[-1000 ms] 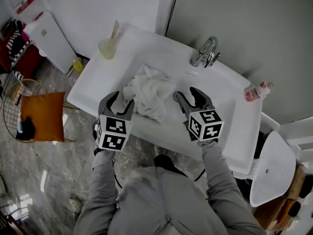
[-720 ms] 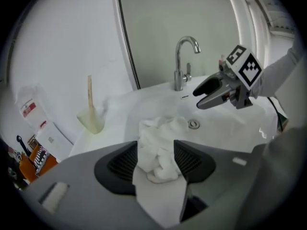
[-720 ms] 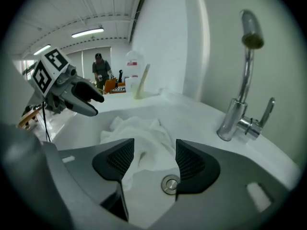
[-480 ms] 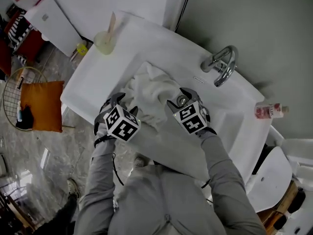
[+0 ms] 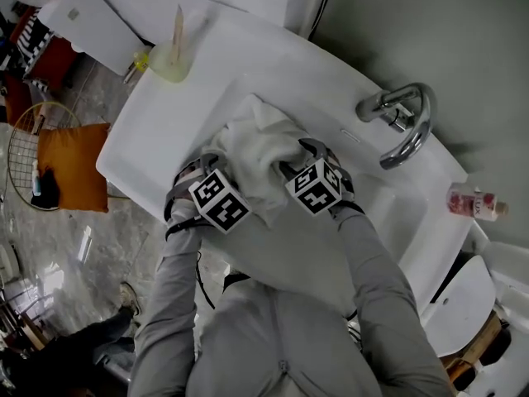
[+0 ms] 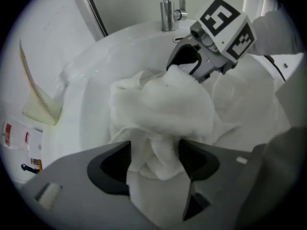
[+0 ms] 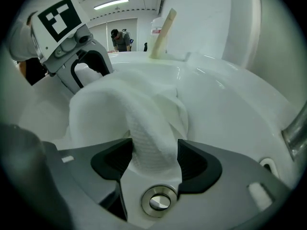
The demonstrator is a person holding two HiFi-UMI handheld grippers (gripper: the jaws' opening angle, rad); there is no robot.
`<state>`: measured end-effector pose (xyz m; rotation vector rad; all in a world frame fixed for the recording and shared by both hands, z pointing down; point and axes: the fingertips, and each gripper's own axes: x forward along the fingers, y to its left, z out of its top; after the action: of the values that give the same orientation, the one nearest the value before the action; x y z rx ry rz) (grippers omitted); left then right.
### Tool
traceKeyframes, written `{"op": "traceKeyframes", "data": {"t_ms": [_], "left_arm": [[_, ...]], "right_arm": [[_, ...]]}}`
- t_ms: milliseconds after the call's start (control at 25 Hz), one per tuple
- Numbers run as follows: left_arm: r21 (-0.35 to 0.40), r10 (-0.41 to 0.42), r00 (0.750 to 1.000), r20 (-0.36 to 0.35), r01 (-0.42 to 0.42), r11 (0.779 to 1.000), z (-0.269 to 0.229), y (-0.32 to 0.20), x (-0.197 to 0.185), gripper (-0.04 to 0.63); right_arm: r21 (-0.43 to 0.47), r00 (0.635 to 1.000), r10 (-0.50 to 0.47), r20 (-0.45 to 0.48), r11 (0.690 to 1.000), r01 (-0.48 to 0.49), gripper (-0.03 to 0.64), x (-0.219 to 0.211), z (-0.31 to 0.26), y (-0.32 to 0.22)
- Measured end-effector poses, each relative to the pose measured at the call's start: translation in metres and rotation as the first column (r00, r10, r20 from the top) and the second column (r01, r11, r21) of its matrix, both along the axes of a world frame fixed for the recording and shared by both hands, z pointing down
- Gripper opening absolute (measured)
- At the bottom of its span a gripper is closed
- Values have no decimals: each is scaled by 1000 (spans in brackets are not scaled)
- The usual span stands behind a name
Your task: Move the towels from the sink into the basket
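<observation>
Grasp step. Basket (image 5: 11, 160) sits off left. Left gripper (image 5: 204, 162): jaws just opened wide, towel fold between, not clamped. Towels (image 5: 256, 139) bunched in sink (image 5: 157, 122). Right gripper (image 5: 302, 157): same, straddling a fold. Next: close both, lift clear, swing left.

Overhead view, two low close views, sharing sink (image 5: 165, 122)
</observation>
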<state>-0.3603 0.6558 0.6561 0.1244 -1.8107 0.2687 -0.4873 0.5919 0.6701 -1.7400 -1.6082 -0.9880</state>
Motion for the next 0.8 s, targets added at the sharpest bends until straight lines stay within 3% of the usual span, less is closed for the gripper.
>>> {"op": "traceKeyframes", "data": {"t_ms": [320,680,800], "left_arm": [[63,38,994,-106,-32,998,27,0,-8,345],[39,45,992,-114,-41,998,43,7,-18,314],[26,36,993,-110,-33,999,43,9,-19,265]], "right_arm": [[2,999,-15,-39,1000,15,273,0,23,19],[-37,995,-23,-101,999,20,265,-1,34,29],[-48,993,-46,-108,998,41,208,4,33,28]]}}
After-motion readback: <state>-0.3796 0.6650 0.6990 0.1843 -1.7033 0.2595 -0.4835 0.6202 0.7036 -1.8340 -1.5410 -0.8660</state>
